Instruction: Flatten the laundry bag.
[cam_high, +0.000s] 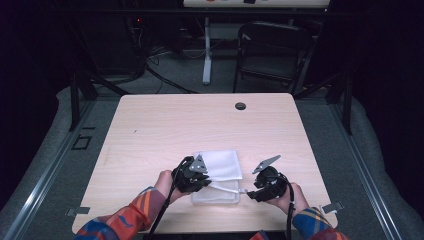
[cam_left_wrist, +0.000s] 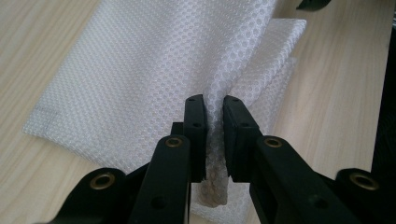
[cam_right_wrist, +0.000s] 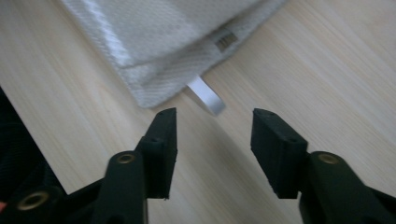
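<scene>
Though pinched, white mesh bag (cam_left_wrist: 140, 65) flat.

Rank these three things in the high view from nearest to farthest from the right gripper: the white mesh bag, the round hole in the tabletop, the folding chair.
From the right gripper:
1. White mesh bag, just to its left on the table's near side.
2. Round hole, near the table's far edge.
3. Folding chair, on the floor beyond the table.

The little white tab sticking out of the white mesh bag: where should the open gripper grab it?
Grip the flat white pull tab across its free end, coming in level from the table side. It juts clear of the white mesh bag corner, just ahead of the right gripper.
</scene>
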